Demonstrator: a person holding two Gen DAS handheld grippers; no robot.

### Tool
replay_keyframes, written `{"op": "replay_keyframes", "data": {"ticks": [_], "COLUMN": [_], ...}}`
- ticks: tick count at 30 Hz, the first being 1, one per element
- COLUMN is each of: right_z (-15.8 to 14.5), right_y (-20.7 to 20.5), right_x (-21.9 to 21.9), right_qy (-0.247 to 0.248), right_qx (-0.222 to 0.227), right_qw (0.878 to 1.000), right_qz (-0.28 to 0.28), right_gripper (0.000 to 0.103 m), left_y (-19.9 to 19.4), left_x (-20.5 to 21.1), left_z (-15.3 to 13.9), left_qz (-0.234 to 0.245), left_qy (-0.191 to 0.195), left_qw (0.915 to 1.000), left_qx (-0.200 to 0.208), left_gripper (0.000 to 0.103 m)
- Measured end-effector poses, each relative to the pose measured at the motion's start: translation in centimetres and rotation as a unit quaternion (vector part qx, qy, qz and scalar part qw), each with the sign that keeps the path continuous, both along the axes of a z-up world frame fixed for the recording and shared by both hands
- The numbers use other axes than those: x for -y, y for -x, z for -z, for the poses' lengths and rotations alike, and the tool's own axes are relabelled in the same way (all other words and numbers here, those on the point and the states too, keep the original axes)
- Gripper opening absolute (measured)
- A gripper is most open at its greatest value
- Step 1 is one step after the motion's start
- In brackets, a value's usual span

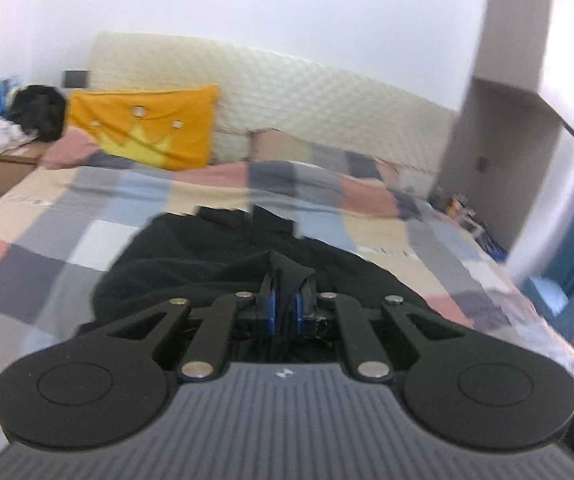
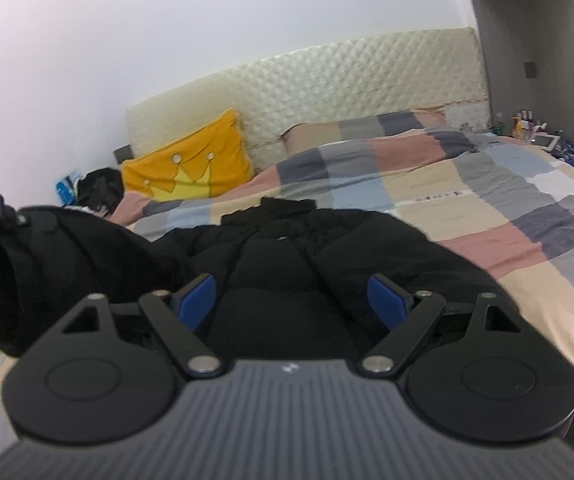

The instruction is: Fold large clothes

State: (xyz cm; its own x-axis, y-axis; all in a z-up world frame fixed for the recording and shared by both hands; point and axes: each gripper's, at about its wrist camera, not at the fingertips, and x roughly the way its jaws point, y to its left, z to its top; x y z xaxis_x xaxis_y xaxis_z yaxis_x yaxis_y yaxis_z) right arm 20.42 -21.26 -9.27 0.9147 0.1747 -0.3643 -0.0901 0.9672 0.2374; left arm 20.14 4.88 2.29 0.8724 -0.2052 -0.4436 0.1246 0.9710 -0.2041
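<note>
A black padded jacket (image 1: pixel 191 256) lies on the checked bed cover (image 1: pixel 47 216). My left gripper (image 1: pixel 285 304) is shut on a raised fold of the jacket, pinched between its blue pads. In the right wrist view the jacket (image 2: pixel 347 248) spreads across the bed cover (image 2: pixel 527 208), and its left side is lifted into a hanging fold (image 2: pixel 47 264). My right gripper (image 2: pixel 295 296) is open, with its blue pads (image 2: pixel 197 300) wide apart just above the jacket's middle and holding nothing.
An orange crown pillow (image 1: pixel 147 124) leans on the quilted headboard (image 1: pixel 287 96). A box with dark and white clothes (image 1: pixel 15 128) stands left of the bed. A grey cabinet (image 2: pixel 543 52) and a bedside surface with small bottles (image 2: pixel 527 128) are at the right.
</note>
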Motion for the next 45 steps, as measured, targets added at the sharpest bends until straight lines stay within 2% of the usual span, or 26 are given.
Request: {"op": "replay_keyframes", "data": {"ticks": [3,6,11,16,20,24,27,31,32,45], "right_z": [0.0,0.3,1.3,2.1,2.9,3.2,2.9,2.0,1.8,-0.7], "right_y": [-0.3,-0.6,-1.3,-1.9,-1.9,-1.8,-1.5,-0.7,-0.3,4.4], "right_x": [1.4,2.3,2.7,2.4,2.0,2.0,1.7,1.6,1.6,2.4], "right_qy": [-0.001,0.003,0.014,0.024,0.028,0.022,0.026,0.027,0.027,0.018], "right_qx": [-0.001,-0.006,-0.015,-0.023,-0.029,-0.035,-0.032,-0.024,-0.022,-0.007], "right_qw": [1.0,1.0,1.0,0.999,0.999,0.999,0.999,0.999,0.999,1.0], "right_qz": [0.01,0.014,0.006,-0.002,-0.004,-0.004,-0.005,-0.007,-0.007,-0.004], "right_gripper": [0.085,0.085,0.085,0.085,0.085,0.085,0.085,0.085,0.085,0.085], "left_y": [-1.3,-2.1,-2.8,-3.9,-4.1,-3.7,-3.4,-2.0,-1.6,4.7], "left_x": [3.7,7.2,9.6,9.9,10.1,9.6,9.2,8.6,8.5,7.3], "left_z": [2.8,6.7,13.0,16.4,17.9,17.5,16.3,14.3,13.7,6.8], "left_qz": [0.022,0.035,0.042,0.043,0.045,0.045,0.043,0.038,0.036,0.012], "left_qy": [-0.002,-0.026,-0.04,-0.05,-0.056,-0.051,-0.041,-0.034,-0.036,-0.038], "left_qw": [0.9994,0.9977,0.9936,0.9909,0.9898,0.9899,0.9902,0.9914,0.9921,0.9964], "left_qx": [-0.025,-0.051,-0.097,-0.117,-0.123,-0.125,-0.126,-0.12,-0.114,-0.075], "left_gripper": [0.01,0.01,0.01,0.011,0.011,0.012,0.019,0.046,0.049,0.068]}}
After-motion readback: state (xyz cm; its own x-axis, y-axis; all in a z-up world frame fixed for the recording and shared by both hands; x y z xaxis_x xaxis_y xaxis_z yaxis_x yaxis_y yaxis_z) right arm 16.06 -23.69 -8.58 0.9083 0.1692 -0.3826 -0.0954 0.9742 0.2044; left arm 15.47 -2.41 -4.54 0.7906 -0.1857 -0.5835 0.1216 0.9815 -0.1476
